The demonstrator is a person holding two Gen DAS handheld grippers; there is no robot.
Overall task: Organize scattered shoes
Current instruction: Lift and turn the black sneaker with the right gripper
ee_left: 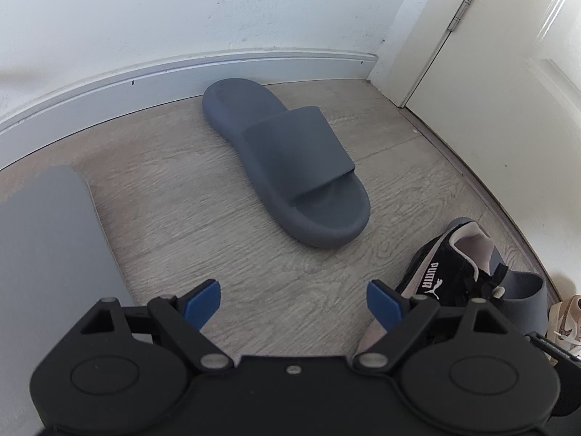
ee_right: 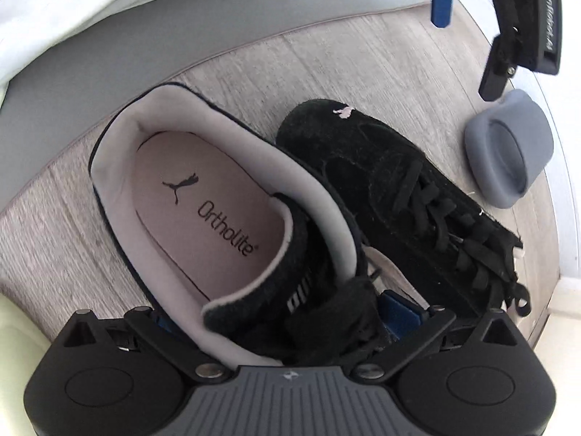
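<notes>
- The black Puma sneaker (ee_right: 232, 210) is clamped in the right claw (ee_right: 287, 312), beside its twin (ee_right: 399, 196) on the floor (ee_right: 363, 61).
- It is best set down gently, side by side.
- The left claw (ee_left: 293, 301) is held apart, empty, near the grey slide (ee_left: 287, 160).

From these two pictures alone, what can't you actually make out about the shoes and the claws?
- Right claw: its pads sit behind the black sneaker's tongue in the right wrist view, so the grip can't be confirmed.
- Second grey slide: mostly covered by a sneaker in the left wrist view.
- Beige shoe: cut off by the right edge there.
- Left claw: open and empty.
</notes>
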